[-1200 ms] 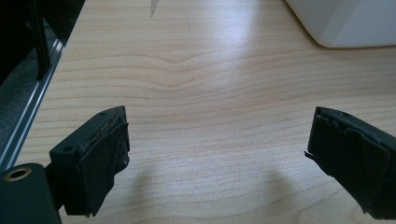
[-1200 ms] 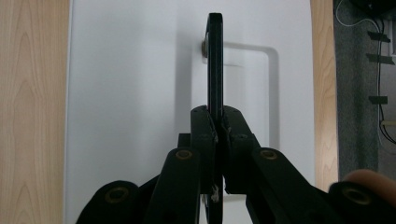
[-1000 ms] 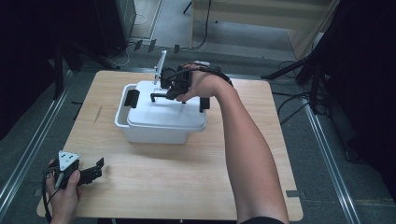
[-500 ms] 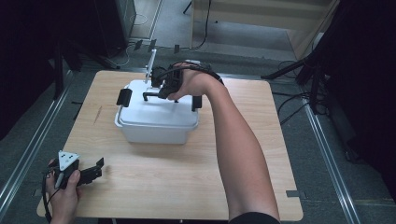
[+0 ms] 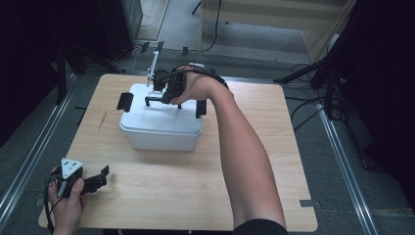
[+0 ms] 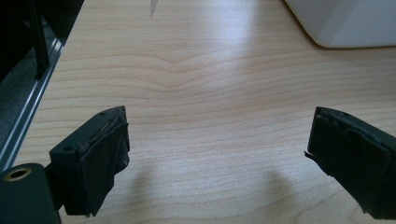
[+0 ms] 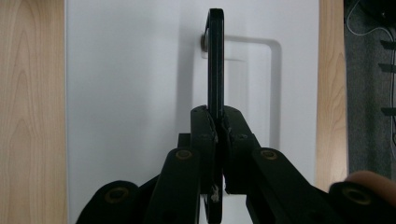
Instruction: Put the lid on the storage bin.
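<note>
While my right tool (image 7: 218,128) clamps the black handle (image 7: 215,60) on the white box's lid (image 5: 161,115), my left tool (image 6: 219,154) rests open on the desk (image 5: 171,191); box contents hidden.

Right tool (image 5: 164,93) on white box's (image 5: 161,128) lid handle (image 5: 163,100), left tool (image 5: 95,180) resting on table (image 5: 195,191)

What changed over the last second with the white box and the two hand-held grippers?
The right hand-held gripper, shut on the black lid handle, has dragged the white box toward the far left part of the table; its side latches now stand out. The left hand-held gripper stayed open at the near left corner.
</note>
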Available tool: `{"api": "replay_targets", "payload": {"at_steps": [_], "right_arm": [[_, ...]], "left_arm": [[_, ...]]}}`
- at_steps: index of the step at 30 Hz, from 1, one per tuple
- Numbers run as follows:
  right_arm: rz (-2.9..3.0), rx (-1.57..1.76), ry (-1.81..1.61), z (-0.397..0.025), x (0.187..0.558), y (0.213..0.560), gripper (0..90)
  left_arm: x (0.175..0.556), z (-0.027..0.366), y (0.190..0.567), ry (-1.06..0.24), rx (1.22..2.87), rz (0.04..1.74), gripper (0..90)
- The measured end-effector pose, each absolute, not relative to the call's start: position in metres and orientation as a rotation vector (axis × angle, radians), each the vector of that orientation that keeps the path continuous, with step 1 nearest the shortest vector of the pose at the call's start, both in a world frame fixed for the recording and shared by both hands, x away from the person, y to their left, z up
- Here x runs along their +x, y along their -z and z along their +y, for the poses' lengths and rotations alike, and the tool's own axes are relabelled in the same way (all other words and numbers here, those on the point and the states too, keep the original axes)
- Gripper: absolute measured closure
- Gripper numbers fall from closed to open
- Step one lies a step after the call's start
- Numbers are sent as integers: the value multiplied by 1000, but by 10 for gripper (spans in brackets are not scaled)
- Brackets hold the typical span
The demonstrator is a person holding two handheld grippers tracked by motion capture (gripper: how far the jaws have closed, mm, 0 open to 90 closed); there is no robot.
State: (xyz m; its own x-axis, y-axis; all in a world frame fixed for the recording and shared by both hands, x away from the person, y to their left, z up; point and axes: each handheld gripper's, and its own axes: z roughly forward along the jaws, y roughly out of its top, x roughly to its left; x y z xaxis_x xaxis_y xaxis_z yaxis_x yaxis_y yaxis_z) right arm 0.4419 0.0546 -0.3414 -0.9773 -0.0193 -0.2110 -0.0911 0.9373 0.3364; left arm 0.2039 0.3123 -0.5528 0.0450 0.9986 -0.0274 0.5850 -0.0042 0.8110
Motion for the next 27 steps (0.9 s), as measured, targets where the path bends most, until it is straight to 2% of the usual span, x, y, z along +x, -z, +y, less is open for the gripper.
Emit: {"api": "replay_targets", "payload": {"at_steps": [10,27], "right_arm": [[2876,-117,-497,61,440,335,859],[2893,-91,-508,61,441,344,853]], "left_arm": [[204,312,553,-797,1662,1615,63],[205,313,553,-799,1663,1611,62]]}}
